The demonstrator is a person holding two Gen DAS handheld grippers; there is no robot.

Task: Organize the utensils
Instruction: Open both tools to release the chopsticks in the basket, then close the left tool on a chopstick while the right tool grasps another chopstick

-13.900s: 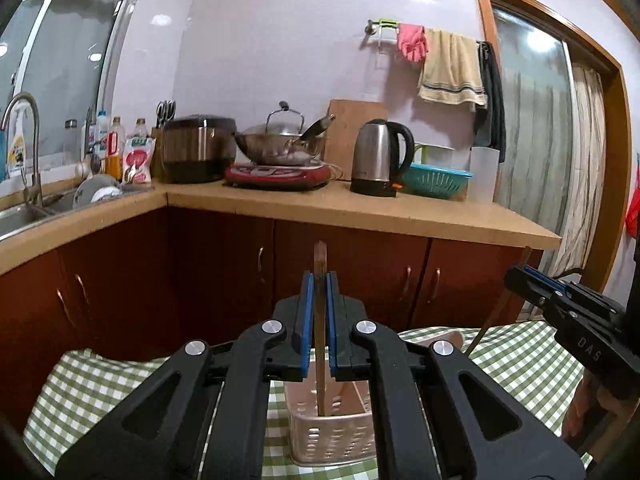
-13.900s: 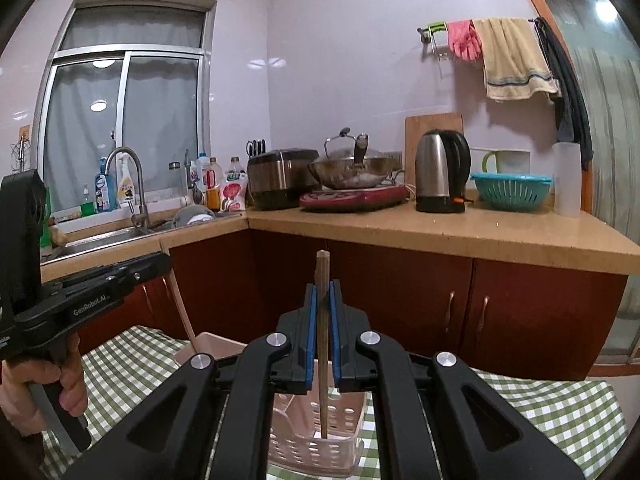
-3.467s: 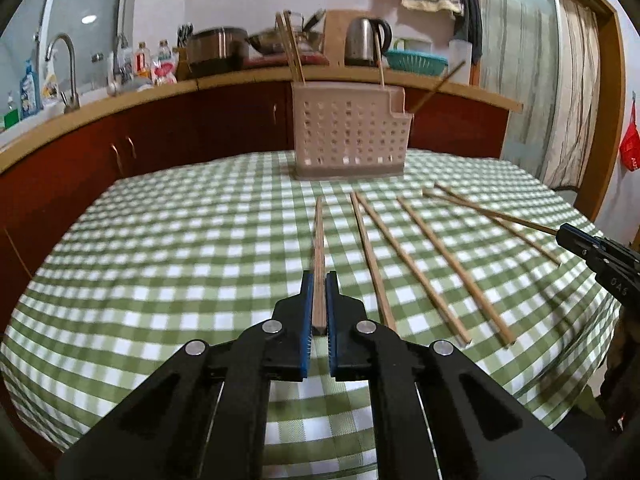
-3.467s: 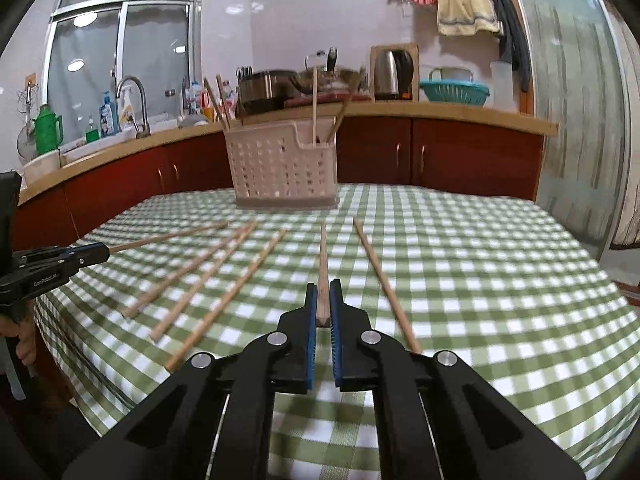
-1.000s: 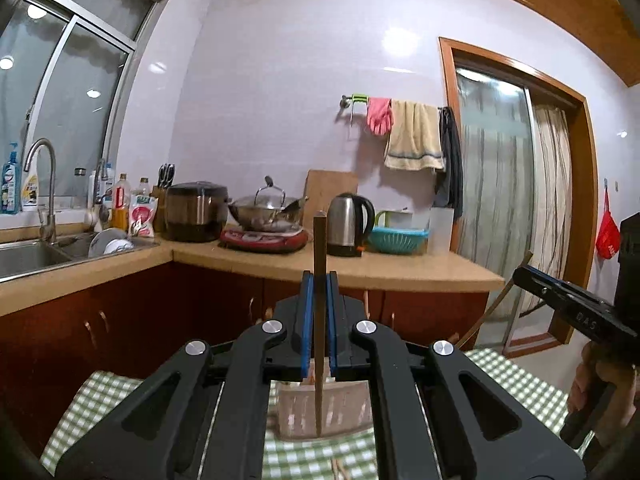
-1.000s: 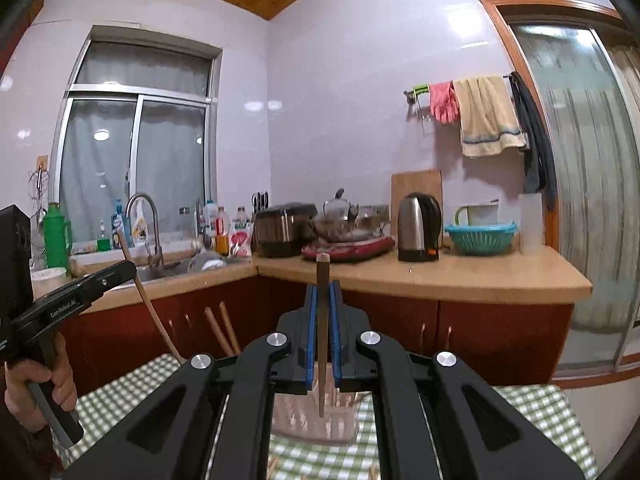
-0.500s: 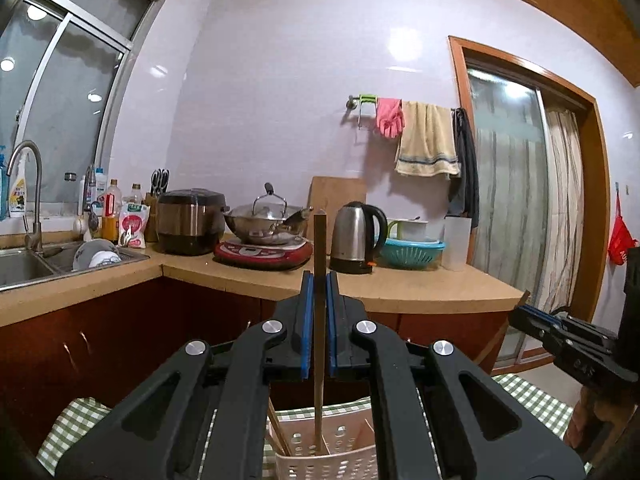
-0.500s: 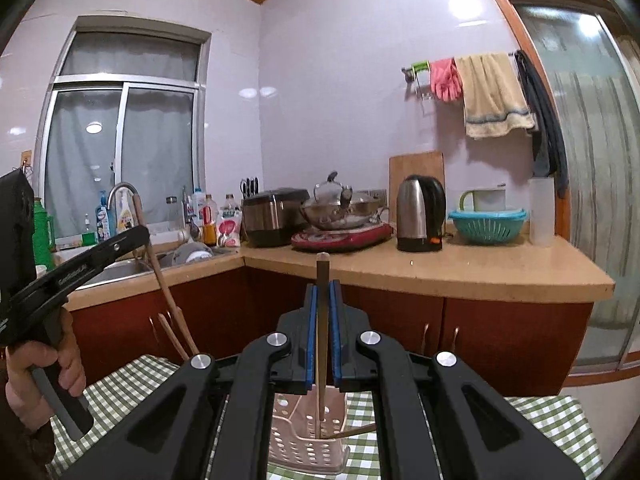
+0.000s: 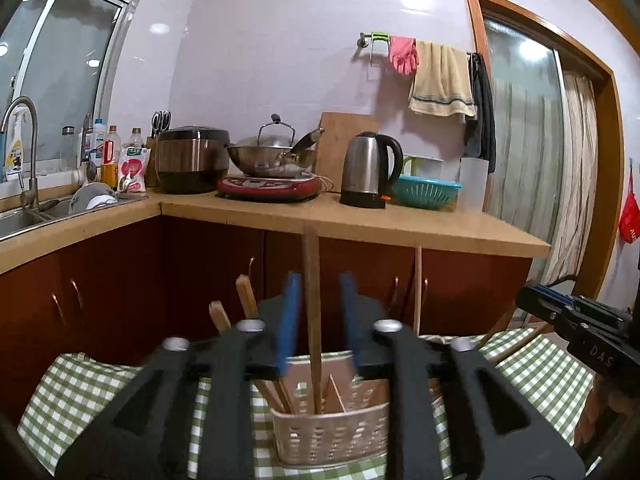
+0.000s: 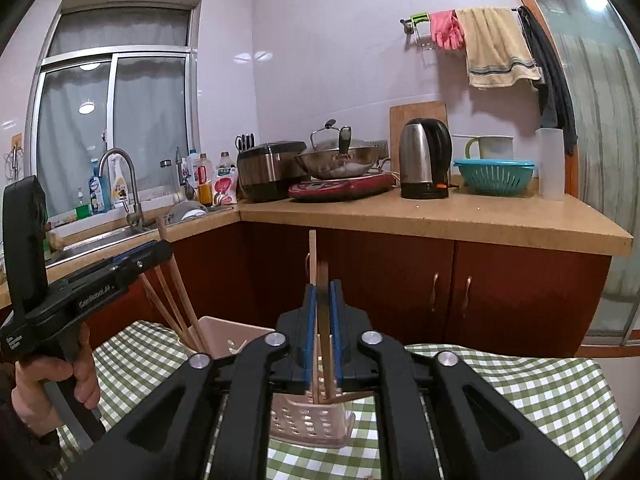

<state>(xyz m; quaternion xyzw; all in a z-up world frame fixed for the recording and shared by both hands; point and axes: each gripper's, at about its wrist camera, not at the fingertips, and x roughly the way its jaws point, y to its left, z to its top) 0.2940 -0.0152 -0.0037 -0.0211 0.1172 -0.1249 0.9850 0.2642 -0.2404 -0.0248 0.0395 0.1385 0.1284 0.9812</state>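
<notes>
A beige perforated basket (image 9: 332, 436) (image 10: 224, 334) stands on the green checked tablecloth (image 9: 80, 392) with several wooden chopsticks upright in it. My left gripper (image 9: 316, 320) hovers just above the basket and its jaws are opening. One chopstick (image 9: 311, 300) stands between the blue pads with a gap on each side, its lower end inside the basket. My right gripper (image 10: 322, 320) is over the basket's other side, jaws also opening. A blurred chopstick (image 10: 323, 312) sits between its pads with a thin gap, its tip down in the basket.
A brown counter (image 9: 400, 224) with dark red cabinets runs behind the table, carrying a kettle (image 9: 370, 168), wok and rice cooker. A sink (image 10: 100, 240) is at the left. Each gripper appears in the other's view: the right gripper (image 9: 576, 320), and the left gripper (image 10: 156, 250) held by a hand (image 10: 52, 388).
Both grippers have sunk toward the basket, which now fills the lower view. Both pairs of pads, shut on chopsticks before, have parted; the left ones are much wider.
</notes>
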